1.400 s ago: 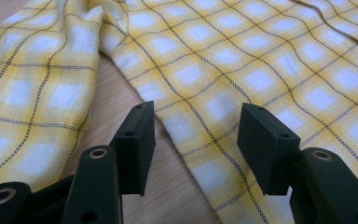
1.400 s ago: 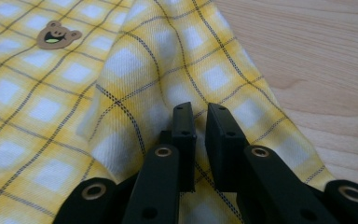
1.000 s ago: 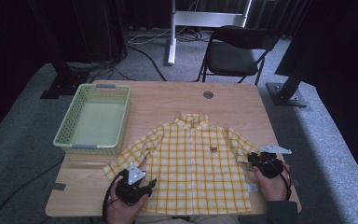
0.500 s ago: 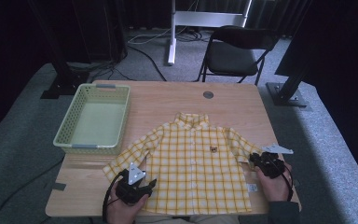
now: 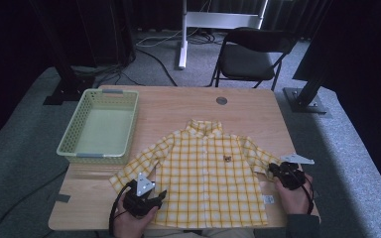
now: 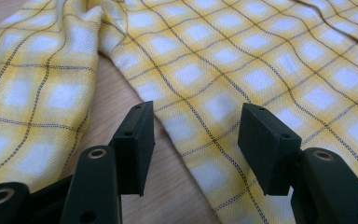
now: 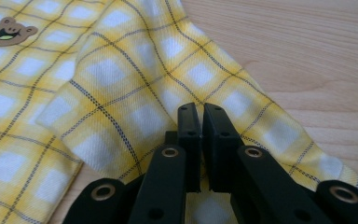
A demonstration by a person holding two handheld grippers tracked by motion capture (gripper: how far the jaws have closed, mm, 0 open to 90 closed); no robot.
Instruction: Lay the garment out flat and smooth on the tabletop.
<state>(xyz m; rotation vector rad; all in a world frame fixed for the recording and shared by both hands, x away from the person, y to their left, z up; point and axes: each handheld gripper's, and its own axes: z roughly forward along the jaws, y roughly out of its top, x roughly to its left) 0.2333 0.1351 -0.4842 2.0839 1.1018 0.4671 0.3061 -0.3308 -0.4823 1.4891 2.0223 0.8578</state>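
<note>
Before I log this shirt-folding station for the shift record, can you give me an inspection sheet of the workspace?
Surface: wooden table, small round fitting near its far edge.
Job's things: yellow checked shirt lying flat, front up, bear patch on the chest.
Clutter: green basket at the far left, empty.
Grippers: left gripper open over the shirt's hem side; right gripper has just been closing, pinching the sleeve.
Cables: black cable at the left gripper; more on the floor.
Surroundings: folding chair, white stand, grey carpet.
</note>
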